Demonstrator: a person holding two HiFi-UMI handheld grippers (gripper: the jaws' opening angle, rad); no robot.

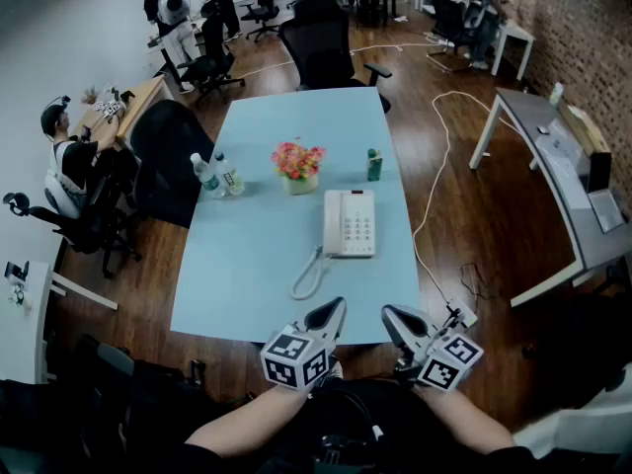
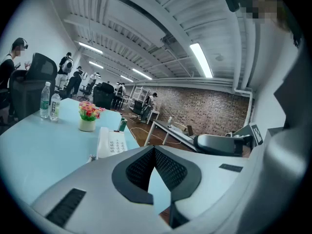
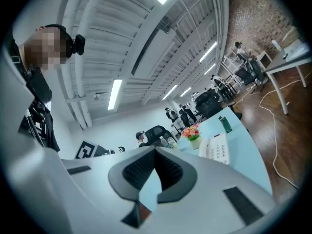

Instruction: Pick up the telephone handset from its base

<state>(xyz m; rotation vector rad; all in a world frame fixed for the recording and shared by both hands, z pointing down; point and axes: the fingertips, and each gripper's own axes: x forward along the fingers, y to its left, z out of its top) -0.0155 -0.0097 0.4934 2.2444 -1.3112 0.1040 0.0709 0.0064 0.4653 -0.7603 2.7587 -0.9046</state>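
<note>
A white telephone (image 1: 355, 223) lies on the light blue table (image 1: 247, 265), its handset (image 1: 334, 223) resting in the cradle on the base's left side. A coiled cord (image 1: 309, 276) trails from it toward the near edge. My left gripper (image 1: 336, 310) and right gripper (image 1: 390, 315) hover side by side at the table's near edge, well short of the phone. Both are shut with nothing between the pads. The left gripper view shows the phone (image 2: 111, 143) beyond the closed left gripper (image 2: 154, 150). In the right gripper view the phone (image 3: 218, 147) lies far past the closed right gripper (image 3: 155, 152).
A flower pot (image 1: 298, 166), two water bottles (image 1: 217, 176) and a green bottle (image 1: 374, 165) stand beyond the phone. Black office chairs (image 1: 321, 42) ring the table's far and left sides. A white cable (image 1: 434, 186) runs over the floor on the right, near a grey desk (image 1: 553, 156).
</note>
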